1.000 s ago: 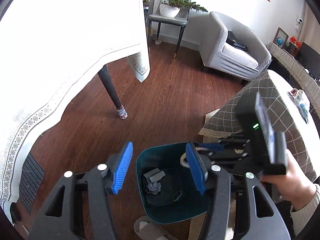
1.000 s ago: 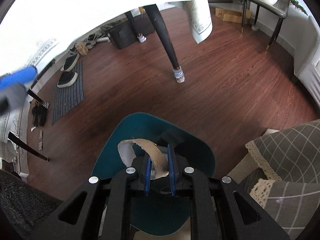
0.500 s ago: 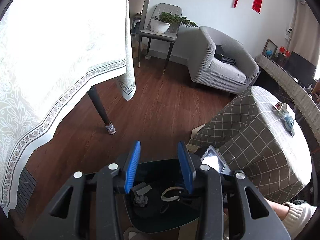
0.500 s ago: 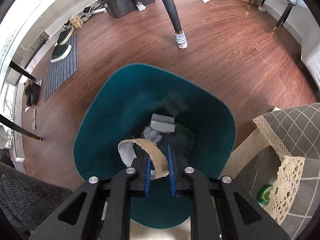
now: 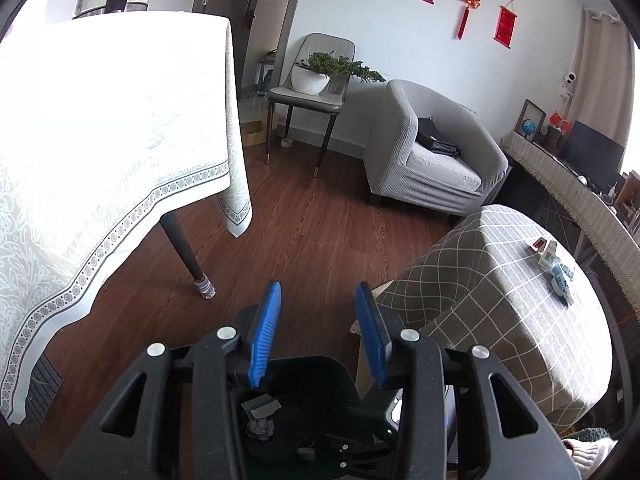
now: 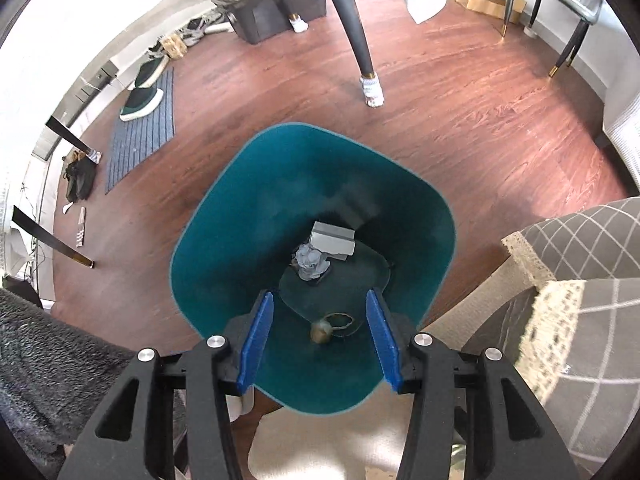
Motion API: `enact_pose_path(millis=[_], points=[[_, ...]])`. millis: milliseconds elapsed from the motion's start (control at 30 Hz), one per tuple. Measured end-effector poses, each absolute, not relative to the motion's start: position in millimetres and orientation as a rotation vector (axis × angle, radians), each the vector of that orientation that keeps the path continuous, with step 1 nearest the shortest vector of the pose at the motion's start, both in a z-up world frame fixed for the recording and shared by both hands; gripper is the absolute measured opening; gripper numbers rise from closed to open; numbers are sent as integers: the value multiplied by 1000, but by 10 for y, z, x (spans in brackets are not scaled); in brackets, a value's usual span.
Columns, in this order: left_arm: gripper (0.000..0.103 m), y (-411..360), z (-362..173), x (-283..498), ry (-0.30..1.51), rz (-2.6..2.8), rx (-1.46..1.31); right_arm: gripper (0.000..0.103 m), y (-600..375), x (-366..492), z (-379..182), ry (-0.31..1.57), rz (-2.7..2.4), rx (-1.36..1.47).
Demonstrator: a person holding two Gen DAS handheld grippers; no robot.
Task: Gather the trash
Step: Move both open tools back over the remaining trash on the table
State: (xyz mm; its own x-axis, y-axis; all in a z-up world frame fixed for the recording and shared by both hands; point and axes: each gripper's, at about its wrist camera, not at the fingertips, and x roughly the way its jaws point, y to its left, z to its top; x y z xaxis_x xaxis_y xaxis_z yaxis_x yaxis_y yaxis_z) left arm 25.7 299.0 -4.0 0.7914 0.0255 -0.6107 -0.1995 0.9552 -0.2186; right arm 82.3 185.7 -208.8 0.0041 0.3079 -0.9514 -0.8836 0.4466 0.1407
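Right gripper [image 6: 320, 334]: jaws standing apart, having just been opening, nothing between the pads; hanging over the teal bin [image 6: 224, 240]. Left gripper [image 5: 316, 332]: jaws apart, gripping nothing, pointing across the wooden floor [image 5: 312, 232]. Bin contents: cardboard ring [image 6: 330, 326] lying at the bottom, grey box [image 6: 333, 238] and crumpled grey wad [image 6: 311, 261] farther in, touching. Bin standing beside the checked cloth [image 6: 592, 236].

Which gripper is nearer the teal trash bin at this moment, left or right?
Right. The right gripper hangs open directly over the teal trash bin, pointing into it. The left gripper sits farther back, aimed out across the floor, with the bin low in its view.
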Motion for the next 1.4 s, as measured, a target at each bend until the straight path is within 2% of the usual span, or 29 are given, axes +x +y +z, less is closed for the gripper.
enact_pose_path(millis=[400,600,933,1167,1233,1400], points=[[41,2739,115,480,586,121,-286,49,1455,770,-1364,1053,1071,-543],[49,2528,178,575,556,93,-291,49,1139,872,-915,939,1061,-469],[54,2061,187,804,558,45,-227,49,356,1194,-348,795,921,-357],[62,1658,167,972,567,-20,-194,49,-233,1407,-241,771,780,-288],[69,1521,158,1017,570,-46,-179,49,-390,1444,-236,769,752,-272],[74,1130,122,1121,574,-121,-135,49,-804,1549,-213,759,691,-235]])
